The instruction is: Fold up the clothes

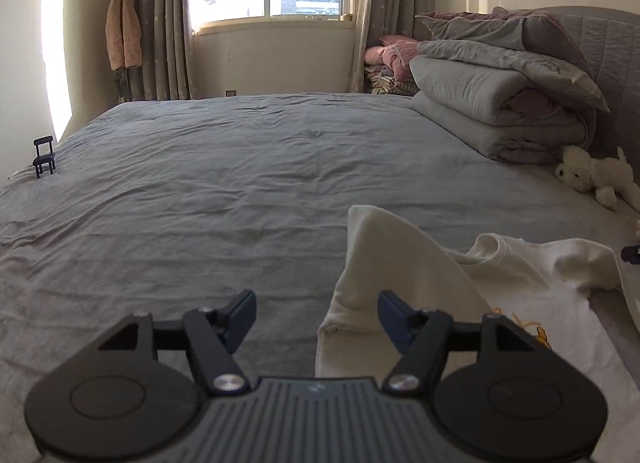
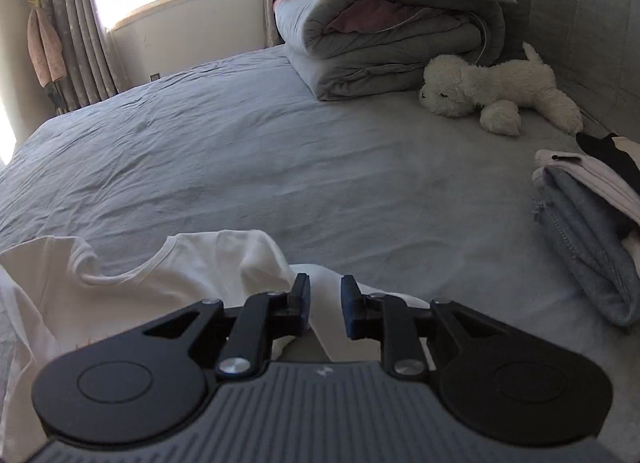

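Note:
A white T-shirt with a small yellow print lies on the grey bed sheet, its left sleeve folded over. My left gripper is open wide just above the shirt's left edge, holding nothing. In the right wrist view the same shirt lies rumpled with its neckline showing. My right gripper is partly open, jaws standing a narrow gap apart over a fold of the shirt's right side, not clamped on it.
Folded grey quilts and pillows are stacked at the headboard. A white plush dog lies next to them. A pile of folded clothes sits at the right. A small black stand is at the bed's far left edge.

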`<state>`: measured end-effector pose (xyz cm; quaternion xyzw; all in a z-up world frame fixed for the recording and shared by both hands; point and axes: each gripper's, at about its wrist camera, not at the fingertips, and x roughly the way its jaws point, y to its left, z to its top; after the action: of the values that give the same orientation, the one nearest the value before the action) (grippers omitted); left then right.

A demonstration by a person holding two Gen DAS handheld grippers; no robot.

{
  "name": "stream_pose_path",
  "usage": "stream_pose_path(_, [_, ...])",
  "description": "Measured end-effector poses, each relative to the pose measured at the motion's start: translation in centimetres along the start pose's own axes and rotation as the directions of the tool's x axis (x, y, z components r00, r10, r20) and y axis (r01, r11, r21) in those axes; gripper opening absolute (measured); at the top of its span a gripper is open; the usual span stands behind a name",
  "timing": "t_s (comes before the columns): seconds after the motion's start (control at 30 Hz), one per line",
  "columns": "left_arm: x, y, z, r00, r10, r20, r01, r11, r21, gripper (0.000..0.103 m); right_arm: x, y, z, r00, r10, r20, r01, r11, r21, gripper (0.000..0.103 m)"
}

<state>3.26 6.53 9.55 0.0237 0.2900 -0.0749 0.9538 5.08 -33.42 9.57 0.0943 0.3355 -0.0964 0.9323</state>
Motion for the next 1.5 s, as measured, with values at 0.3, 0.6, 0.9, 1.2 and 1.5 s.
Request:
stream_pose_path(0.3, [0.2, -2.9, -2.7, 0.99, -0.114, -0.089, 0.123, 0.986, 0.108, 0.091, -1.5, 4.2, -3.5, 0.993, 0.071, -0.092, -0.087, 0.977, -0.194, 0.055])
stream_pose_path(0.6, [-1.3, -7.6, -5.1, 0.979, -0.169, -0.117, 0.195, 0.944, 0.267, 0.05, -0.9, 7.6, -6.8, 0.986, 0.07, -0.151, -0.12, 0.927, -0.354, 0.056])
stream_pose_path(0.9, [-1.0, -3.5, -2.5, 0.993, -0.103, -0.062, 0.111, 0.983, 0.145, 0.0, -0.8, 8.7, -7.8, 0.988, 0.063, -0.144, -0.115, 0.914, -0.389, 0.056])
stream_pose_path(1.2, [-1.8, -1.7, -2.2, 0.989, -0.142, -0.045, 0.143, 0.989, 0.032, 0.079, -0.9, 9.4, -8.1, 0.985, 0.085, -0.147, -0.137, 0.911, -0.39, 0.078])
stream_pose_path(1.5, [-0.3, -8.0, -5.9, 0.975, -0.136, -0.174, 0.18, 0.945, 0.273, 0.0, -0.7, 9.5, -8.4, 0.989, 0.055, -0.14, -0.108, 0.908, -0.404, 0.079])
